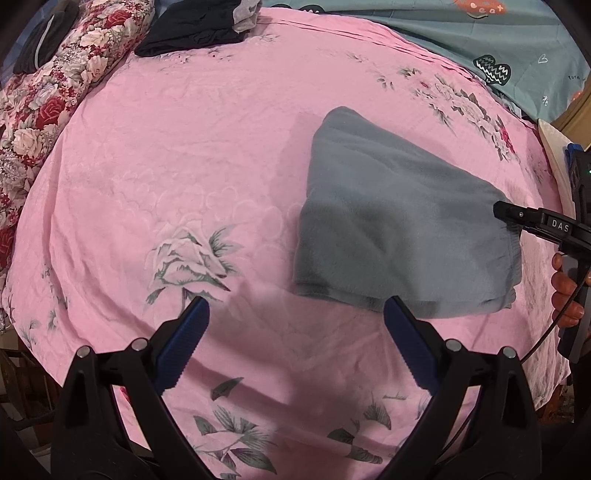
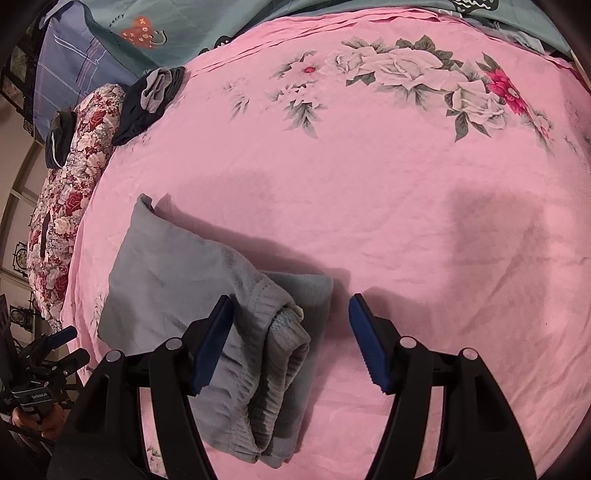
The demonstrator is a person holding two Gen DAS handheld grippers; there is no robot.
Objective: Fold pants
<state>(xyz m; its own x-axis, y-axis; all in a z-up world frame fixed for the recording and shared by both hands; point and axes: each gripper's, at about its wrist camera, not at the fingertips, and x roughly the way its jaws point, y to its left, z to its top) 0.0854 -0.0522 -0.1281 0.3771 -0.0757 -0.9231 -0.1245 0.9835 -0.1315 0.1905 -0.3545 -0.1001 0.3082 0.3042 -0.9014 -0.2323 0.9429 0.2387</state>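
Grey pants [image 1: 402,218] lie folded into a compact bundle on the pink floral bedsheet [image 1: 184,147]. In the right wrist view the pants [image 2: 177,280] show their ribbed waistband and cuffs stacked at the near end. My left gripper [image 1: 295,314] is open and empty, hovering just in front of the bundle's near left corner. My right gripper [image 2: 291,314] is open and empty, its jaws spread above the bundle's waistband end. The right gripper also shows in the left wrist view [image 1: 506,212] at the bundle's right edge. The left gripper shows in the right wrist view [image 2: 59,347] at far left.
A pile of dark folded clothes [image 1: 195,26] sits at the far side of the bed, next to a red floral quilt [image 1: 44,96]. A teal patterned quilt [image 1: 480,33] lies at the back. The bed's edge runs along the right.
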